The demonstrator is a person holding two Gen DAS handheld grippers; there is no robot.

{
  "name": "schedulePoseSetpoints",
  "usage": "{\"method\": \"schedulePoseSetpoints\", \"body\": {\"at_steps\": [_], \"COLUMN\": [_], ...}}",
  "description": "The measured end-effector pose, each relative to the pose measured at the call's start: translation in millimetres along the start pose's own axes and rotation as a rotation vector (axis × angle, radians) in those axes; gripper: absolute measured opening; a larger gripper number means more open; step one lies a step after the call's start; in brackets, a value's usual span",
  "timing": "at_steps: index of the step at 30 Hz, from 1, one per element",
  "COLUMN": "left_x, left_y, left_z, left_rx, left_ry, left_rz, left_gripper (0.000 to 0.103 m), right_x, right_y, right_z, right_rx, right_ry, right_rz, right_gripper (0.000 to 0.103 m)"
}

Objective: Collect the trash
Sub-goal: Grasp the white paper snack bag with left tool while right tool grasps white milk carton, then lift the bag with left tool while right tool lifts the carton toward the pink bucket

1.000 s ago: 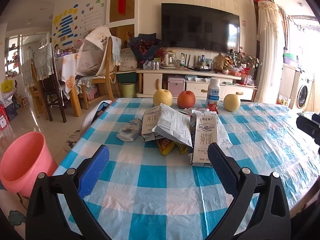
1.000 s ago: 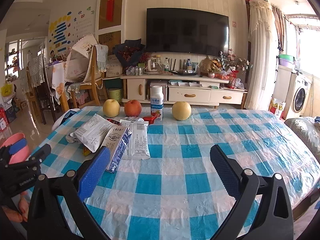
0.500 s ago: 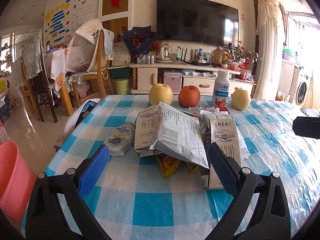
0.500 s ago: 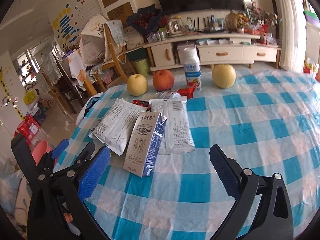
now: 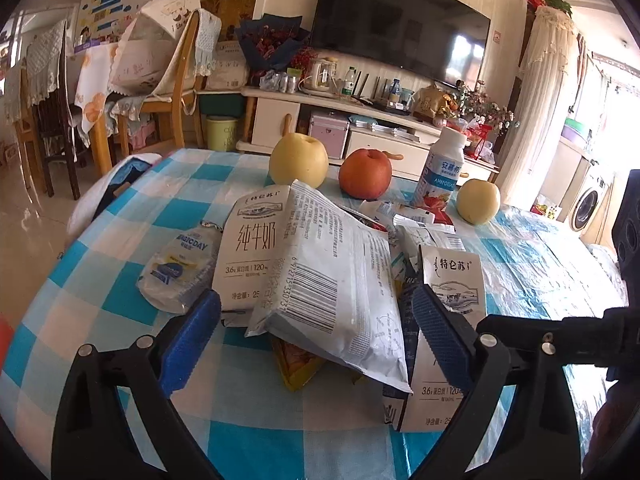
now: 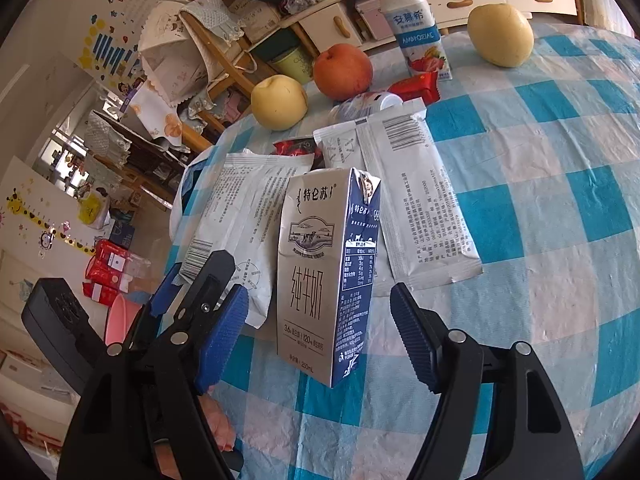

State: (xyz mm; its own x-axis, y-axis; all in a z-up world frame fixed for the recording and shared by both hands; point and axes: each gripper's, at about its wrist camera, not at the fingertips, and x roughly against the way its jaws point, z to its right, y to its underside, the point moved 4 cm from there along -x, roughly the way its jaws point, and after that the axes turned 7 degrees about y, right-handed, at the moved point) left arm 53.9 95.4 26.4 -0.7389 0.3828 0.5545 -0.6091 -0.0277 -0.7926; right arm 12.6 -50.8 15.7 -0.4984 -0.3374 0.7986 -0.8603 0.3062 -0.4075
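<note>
Tabletop (image 6: 560, 200) w/ a blue-and-white checked plastic cloth, wrinkled, glossy near the window side. At the far edge, in a row: yellow pear (image 5: 298, 159), red-orange apple (image 5: 365, 174), upright white yoghurt-drink bottle w/ blue label (image 5: 442, 170), smaller second yellow pear (image 5: 478, 201). Nearer, a pile of litter: clear crumpled "MAGICDAY" plastic bottle (image 5: 176, 267) lying flat at the left; white milk carton (image 5: 251, 256) flat beside it; big white foil bag w/ barcode (image 5: 340, 284) lying partly over that carton; yellow snack wrapper (image 5: 298, 364) under the bag's near end; blue-and-white milk carton (image 6: 326, 272) right of the bag; long white sachet (image 6: 416, 200) flat on the cloth; red wrapper (image 6: 416, 86) just in front of the yoghurt bottle.
</note>
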Motion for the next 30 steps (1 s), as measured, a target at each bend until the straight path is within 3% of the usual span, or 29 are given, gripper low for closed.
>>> {"method": "schedulePoseSetpoints", "body": {"at_steps": [6,8,14,16,18,21,23,27,30], "left_x": [-9.2,-10.6,-11.7,-11.3,-10.5,-10.1,-12.6,-13.6,-7.0], "left_y": [0.0,-1.9,-1.3,-0.8,-0.5,1.7,4.9,10.1,9.9], "left_z": [-16.0,-18.8,-25.8,-27.2,-27.7,-24.1,-20.2,-14.9,-9.3], "left_rx": [0.101,0.117,0.156,0.164,0.169,0.135,0.098,0.032,-0.056], "left_ry": [0.003,0.001,0.031,0.046,0.065,0.089,0.098,0.107,0.052], "left_rz": [-0.014,-0.006,-0.005,-0.012,-0.019,-0.042,-0.074,-0.112,-0.085], "left_gripper": [0.079,0.069,0.055,0.055,0.055,0.056,0.063,0.068,0.082], "right_x": [-10.4,-13.7,-22.0,-23.4,-24.0,-24.5,-25.9,-22.4,-15.9], "right_y": [-3.4,-7.0,-8.2,-8.0,-7.5,-7.3,-8.1,-7.2,-8.2], "right_z": [5.5,4.8,2.0,0.9,0.3,-1.9,-3.3,2.1,10.3], "right_rx": [-0.033,-0.030,-0.019,-0.024,-0.029,0.005,0.033,0.038,0.002], "right_ry": [-0.005,-0.005,0.025,0.031,0.031,0.065,0.098,0.102,0.078], "right_rz": [-0.027,-0.033,-0.040,-0.040,-0.051,-0.049,-0.042,-0.042,-0.044], "right_gripper": [0.067,0.064,0.065,0.066,0.075,0.076,0.068,0.068,0.067]}}
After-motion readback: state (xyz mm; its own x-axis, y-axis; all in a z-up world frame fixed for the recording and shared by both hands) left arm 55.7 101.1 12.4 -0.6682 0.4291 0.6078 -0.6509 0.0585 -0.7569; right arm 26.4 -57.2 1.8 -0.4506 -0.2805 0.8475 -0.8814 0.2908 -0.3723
